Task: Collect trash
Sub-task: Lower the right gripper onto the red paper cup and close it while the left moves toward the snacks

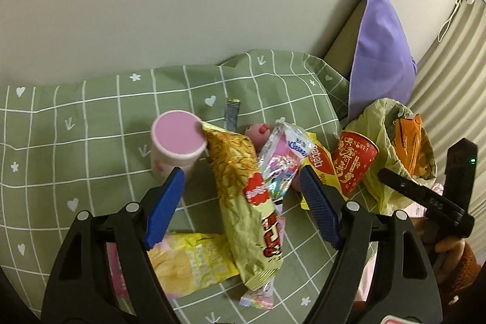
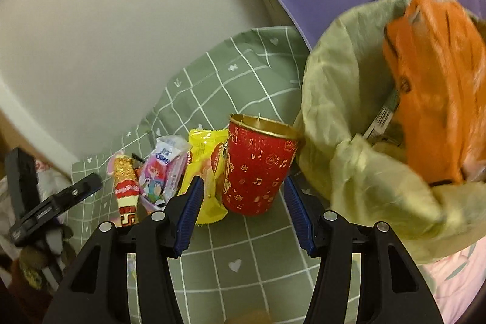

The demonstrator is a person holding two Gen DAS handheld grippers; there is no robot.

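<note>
Red paper cup (image 2: 258, 169) stands just beside the lined bin (image 2: 349, 117), framed by my right gripper (image 2: 243, 214), its jaws spread and empty like my left gripper's (image 1: 240, 202), and a clumsy pinch would probably tip it over.

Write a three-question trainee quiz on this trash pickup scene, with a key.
1. True or false: the red cup stands upright on the checked cloth.
2. What already sits in the lined bin? A) orange packet B) pink-lidded cup C) tissue pack
3. Which item lies between the open fingers of the left gripper?

Key
1. True; its open gold rim faces up.
2. A; the orange packet pokes out of the bin, while the pink-lidded cup and tissue pack remain on the cloth.
3. The long yellow snack bag.
</note>
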